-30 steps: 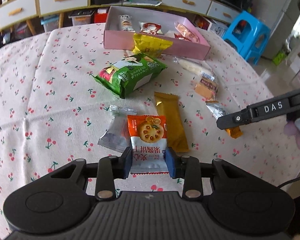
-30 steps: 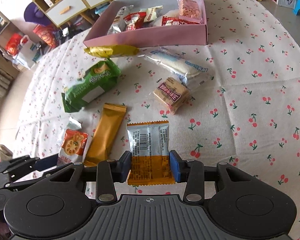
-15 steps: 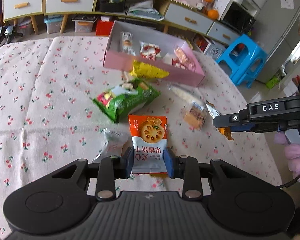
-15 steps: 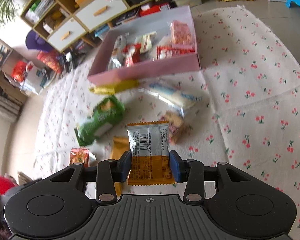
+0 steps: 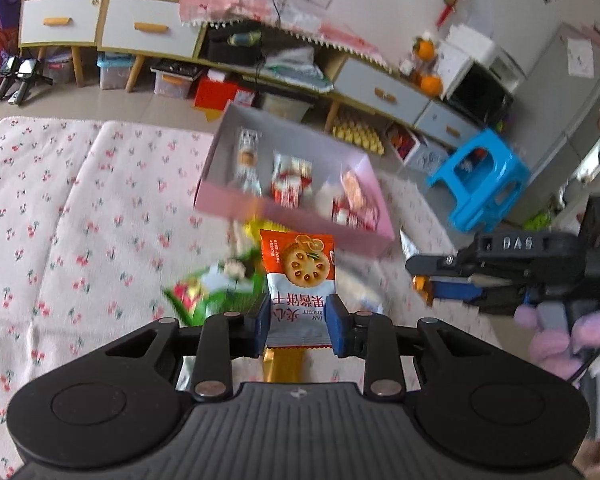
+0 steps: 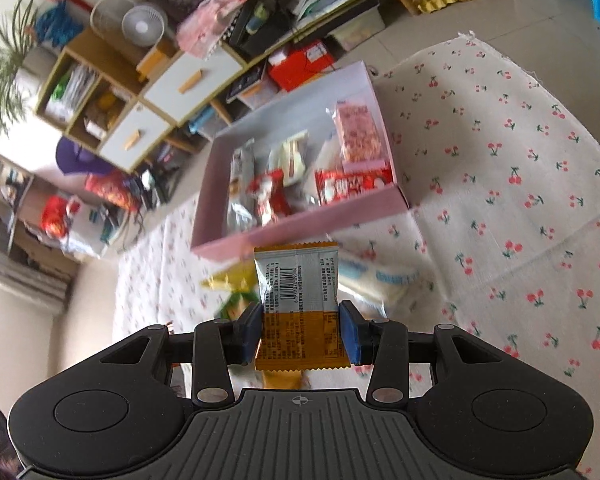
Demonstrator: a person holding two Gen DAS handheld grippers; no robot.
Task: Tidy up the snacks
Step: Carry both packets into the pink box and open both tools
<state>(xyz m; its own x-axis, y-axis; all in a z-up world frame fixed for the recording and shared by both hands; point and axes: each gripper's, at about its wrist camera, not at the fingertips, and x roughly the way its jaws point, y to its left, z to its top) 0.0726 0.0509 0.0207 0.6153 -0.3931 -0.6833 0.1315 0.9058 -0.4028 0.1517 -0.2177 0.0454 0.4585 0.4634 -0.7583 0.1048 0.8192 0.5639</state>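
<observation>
Both packets now lifted: "JAM BISCUIT" packet, barcode packet.

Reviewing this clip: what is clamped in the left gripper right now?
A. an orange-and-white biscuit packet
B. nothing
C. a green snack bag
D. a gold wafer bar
A. In the left wrist view the left gripper pinches the biscuit packet between its blue pads, its round biscuit picture facing the camera.

"JAM BISCUIT" is printed upside down on the orange biscuit packet; "DAS" on the right gripper
</observation>
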